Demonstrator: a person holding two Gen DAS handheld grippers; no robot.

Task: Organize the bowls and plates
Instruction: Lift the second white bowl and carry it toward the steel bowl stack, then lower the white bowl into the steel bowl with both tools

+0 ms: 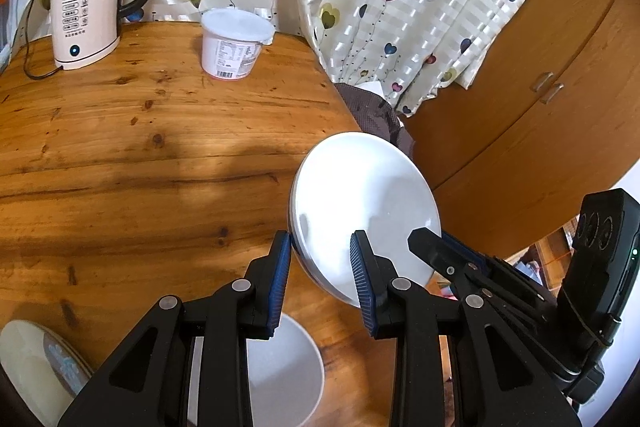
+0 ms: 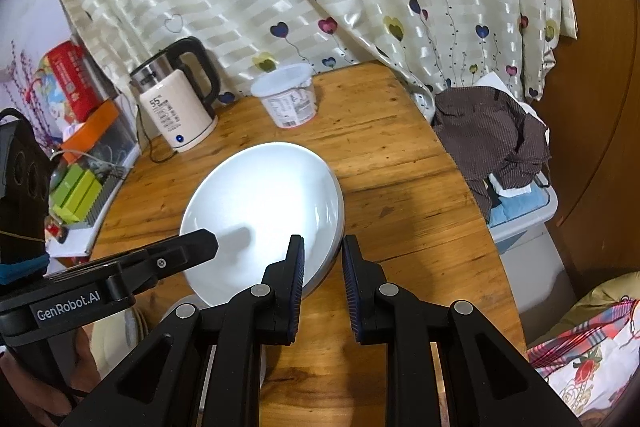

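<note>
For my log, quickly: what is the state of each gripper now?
Left gripper: around white plate rim, grip uncertain.
Right gripper: same, fingers astride the rim.
</note>
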